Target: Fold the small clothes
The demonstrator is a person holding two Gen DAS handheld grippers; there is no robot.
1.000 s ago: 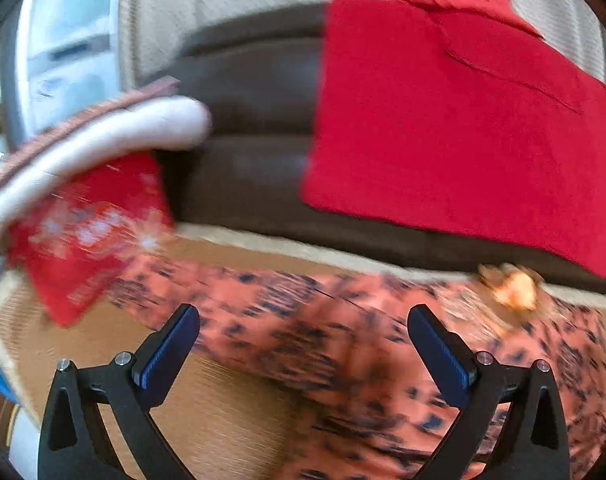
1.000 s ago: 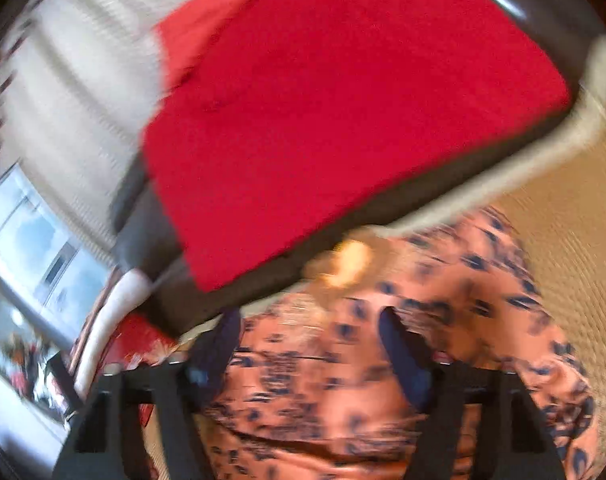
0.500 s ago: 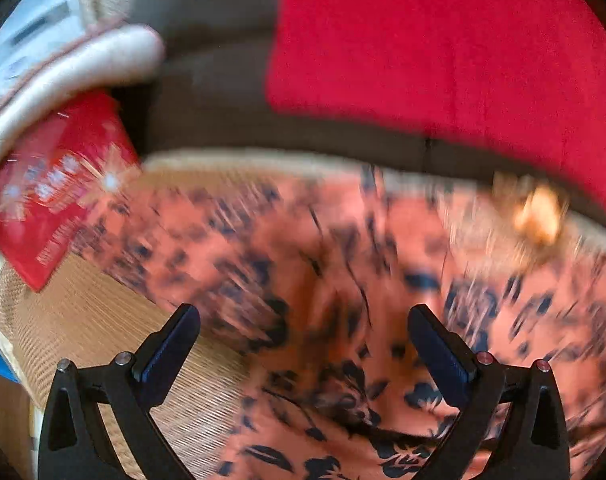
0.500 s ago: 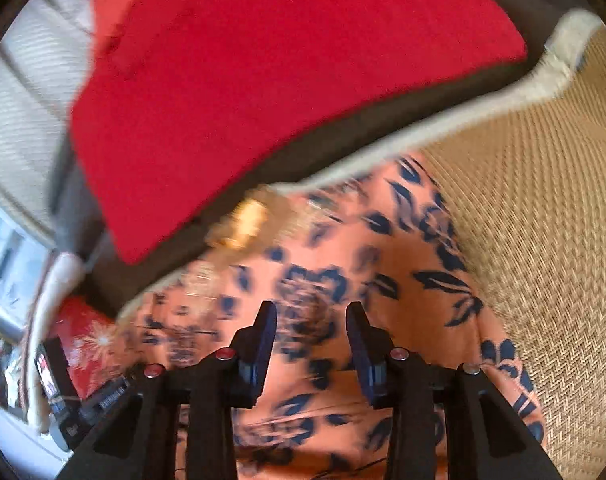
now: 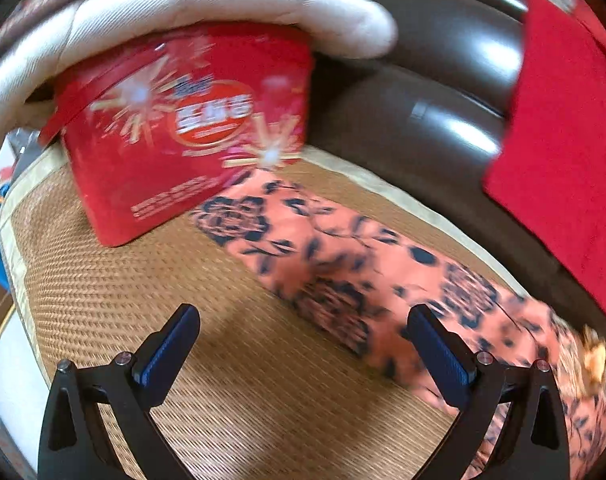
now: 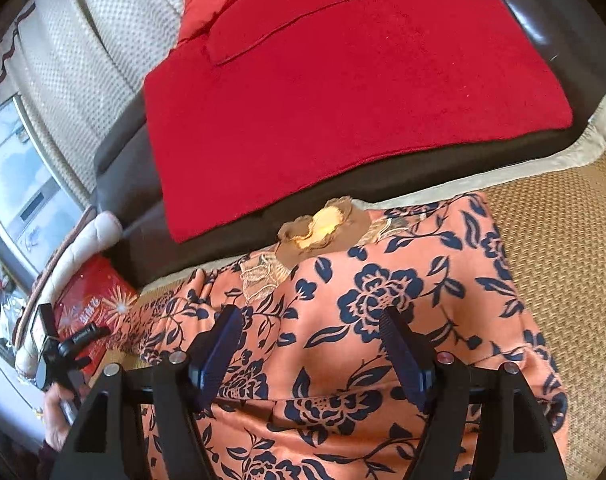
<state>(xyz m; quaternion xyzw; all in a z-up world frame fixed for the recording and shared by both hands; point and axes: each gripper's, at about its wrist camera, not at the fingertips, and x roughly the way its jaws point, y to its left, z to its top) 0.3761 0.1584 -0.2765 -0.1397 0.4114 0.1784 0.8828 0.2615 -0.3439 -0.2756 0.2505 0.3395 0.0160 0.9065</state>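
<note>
looking at this, the orange floral garment [image 6: 383, 300] is spread flat on the woven mat [image 6: 563, 280], its lace collar end right up against the mat's pale border by the dark sofa back. the right gripper [image 6: 315, 344] hovers over the middle of it with jaws spread, just been opening, fabric under them but nothing pinched. the left gripper [image 5: 303, 356] is also spread wide and empty, over bare mat, with the long sleeve-ish strip of the garment running just past its right finger.

what could go wrong imo: that fabric looks thin and slippery, so a pinch in the flat middle probably grabs both layers or nothing. also the strip's far end sits just beside the red bag [image 5: 183, 132], so dragging it could snag or shove the bag. and the left view is blurry, so aiming at an edge seems iffy.
</note>
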